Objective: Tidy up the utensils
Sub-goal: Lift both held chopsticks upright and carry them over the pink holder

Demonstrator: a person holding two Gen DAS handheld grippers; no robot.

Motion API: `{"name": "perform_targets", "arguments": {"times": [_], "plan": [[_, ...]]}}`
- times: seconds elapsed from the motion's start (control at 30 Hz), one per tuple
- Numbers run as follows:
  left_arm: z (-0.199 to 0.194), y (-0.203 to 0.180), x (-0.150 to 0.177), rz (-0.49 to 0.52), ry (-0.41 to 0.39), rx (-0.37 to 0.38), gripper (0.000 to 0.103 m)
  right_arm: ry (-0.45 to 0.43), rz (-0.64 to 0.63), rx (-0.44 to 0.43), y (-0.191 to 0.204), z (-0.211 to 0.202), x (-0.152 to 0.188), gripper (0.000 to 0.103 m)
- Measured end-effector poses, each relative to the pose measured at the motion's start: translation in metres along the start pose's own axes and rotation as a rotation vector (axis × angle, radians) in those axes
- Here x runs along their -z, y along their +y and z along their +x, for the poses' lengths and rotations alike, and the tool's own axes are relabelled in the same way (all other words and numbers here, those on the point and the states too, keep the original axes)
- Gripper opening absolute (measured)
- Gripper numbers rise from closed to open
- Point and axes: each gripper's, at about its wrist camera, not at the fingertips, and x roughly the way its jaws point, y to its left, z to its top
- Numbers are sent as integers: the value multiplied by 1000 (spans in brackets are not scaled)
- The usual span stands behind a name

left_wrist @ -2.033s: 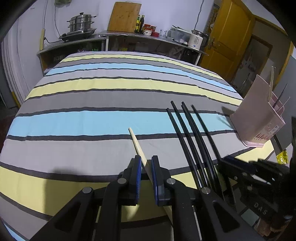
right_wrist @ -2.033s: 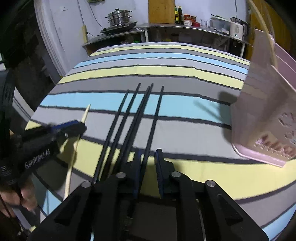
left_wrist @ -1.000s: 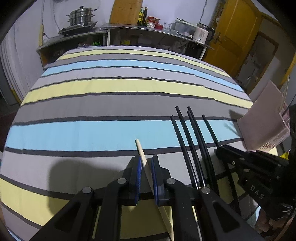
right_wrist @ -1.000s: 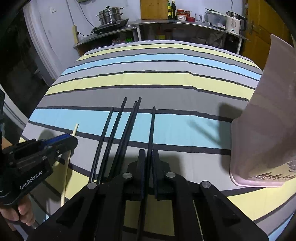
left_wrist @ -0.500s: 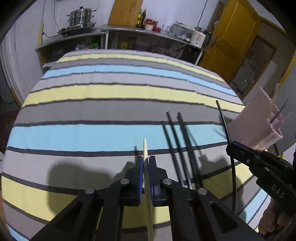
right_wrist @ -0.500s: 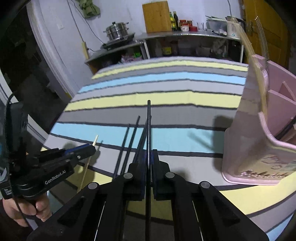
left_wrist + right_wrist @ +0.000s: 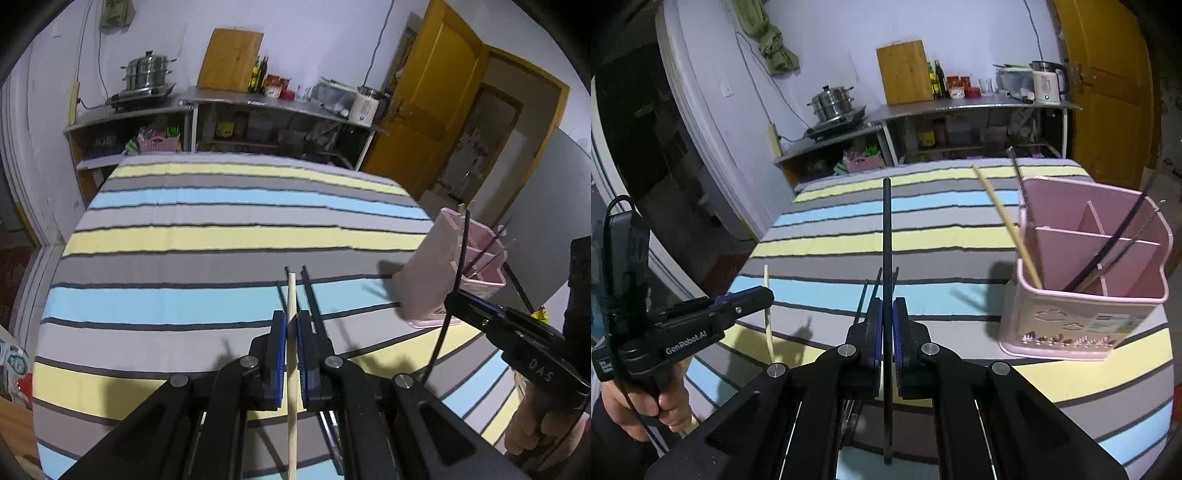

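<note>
My left gripper (image 7: 291, 320) is shut on a pale wooden chopstick (image 7: 292, 295), held above the striped tablecloth (image 7: 207, 240); it also shows in the right wrist view (image 7: 767, 291). My right gripper (image 7: 885, 308) is shut on a black chopstick (image 7: 886, 229), raised off the table; it also shows in the left wrist view (image 7: 458, 266). Black chopsticks (image 7: 312, 295) still lie on the cloth below. The pink divided utensil holder (image 7: 1086, 317) stands at the right, holding a wooden chopstick (image 7: 1008, 225) and some black ones (image 7: 1108, 251).
A steel counter (image 7: 960, 107) with a steamer pot (image 7: 831, 103), cutting board, bottles and a kettle stands beyond the table. A yellow door (image 7: 439, 110) is at the right. The table's near edge is close under both grippers.
Both grippers closed on their chopsticks and lifted them off the cloth. The right gripper has risen and moved nearer the pink holder.
</note>
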Motion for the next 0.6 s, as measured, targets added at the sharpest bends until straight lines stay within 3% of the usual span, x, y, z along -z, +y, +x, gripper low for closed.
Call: {"name": "perform_targets", "arguments": {"times": [0.6], "plan": [[-53,-35,-6,62,-74,56,5,-91,26,26,-11,-56,5,5]]}}
